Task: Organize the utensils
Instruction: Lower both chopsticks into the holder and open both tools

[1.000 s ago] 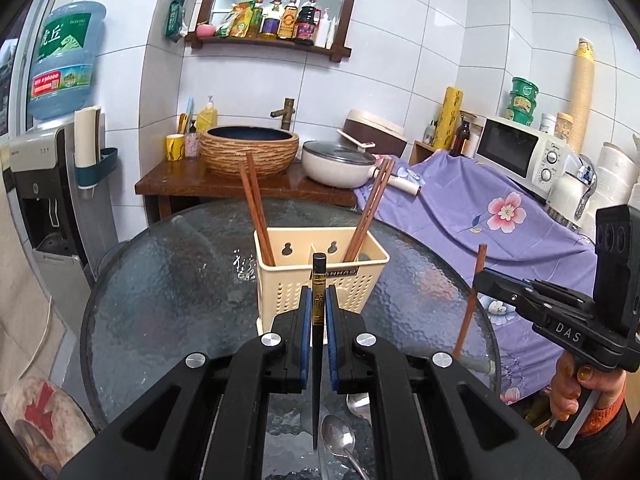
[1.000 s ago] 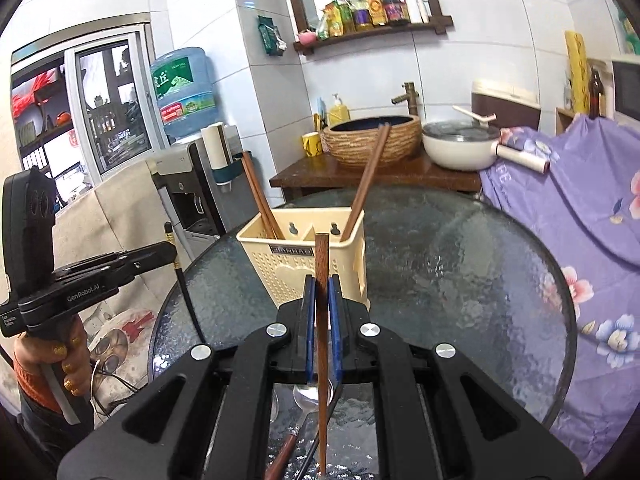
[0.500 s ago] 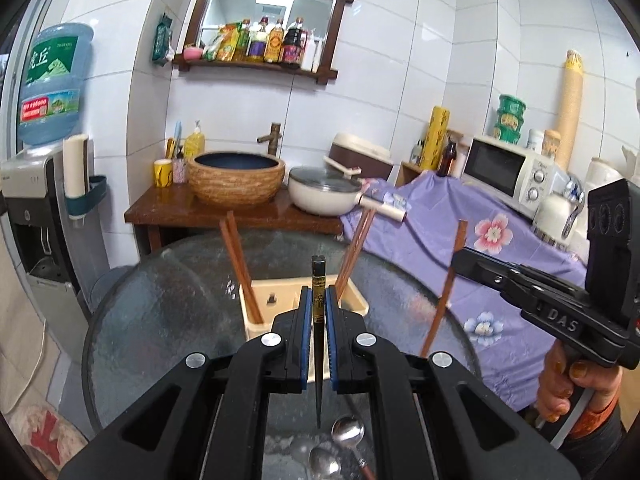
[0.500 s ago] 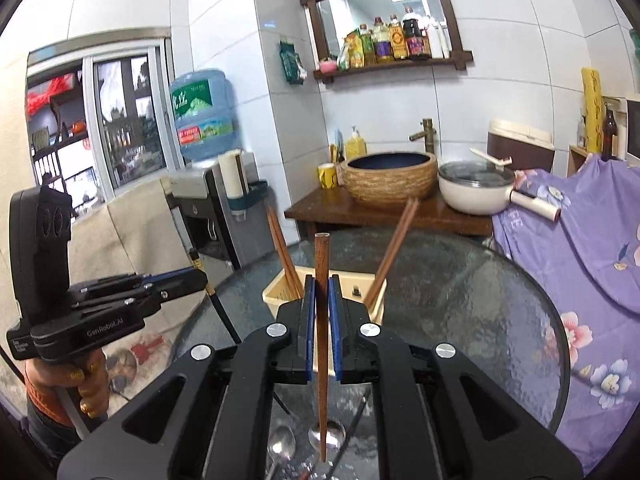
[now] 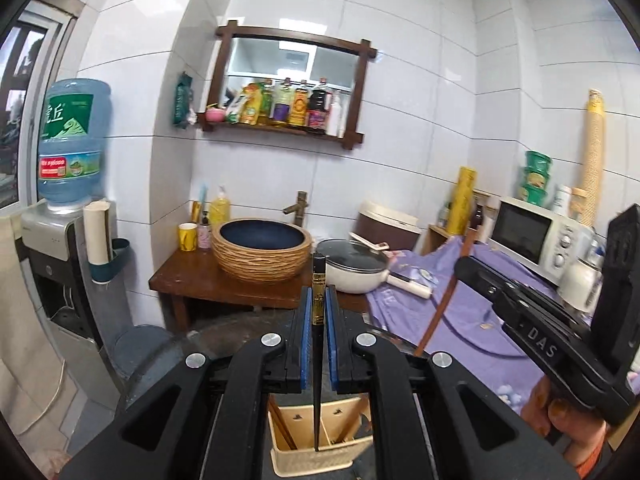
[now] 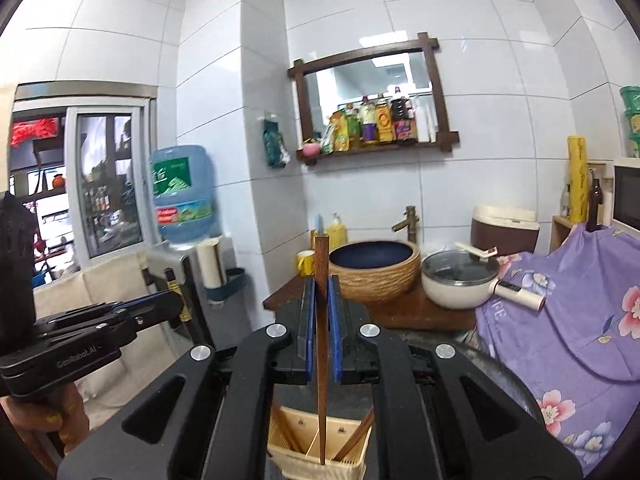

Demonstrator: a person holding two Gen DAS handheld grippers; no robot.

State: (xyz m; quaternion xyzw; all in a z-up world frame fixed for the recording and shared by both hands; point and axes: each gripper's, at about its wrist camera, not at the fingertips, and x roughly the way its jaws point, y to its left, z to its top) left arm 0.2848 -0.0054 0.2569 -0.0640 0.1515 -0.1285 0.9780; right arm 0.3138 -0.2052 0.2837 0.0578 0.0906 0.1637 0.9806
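Note:
My left gripper is shut on a black chopstick held upright, its tip hanging over the cream utensil holder below. My right gripper is shut on a brown wooden chopstick, upright, its tip over the same holder. Brown chopsticks stand in the holder's compartments. The right gripper also shows in the left wrist view at the right, and the left gripper shows in the right wrist view at the left.
A wooden stand behind holds a woven basin and a white pot. A purple flowered cloth covers the counter at right, with a microwave. A water dispenser stands at left. The glass table's edge shows.
Both grippers have risen and tilted up with their chopsticks. The holder has dropped to the bottom of both views, and the spoons on the table have gone out of sight.

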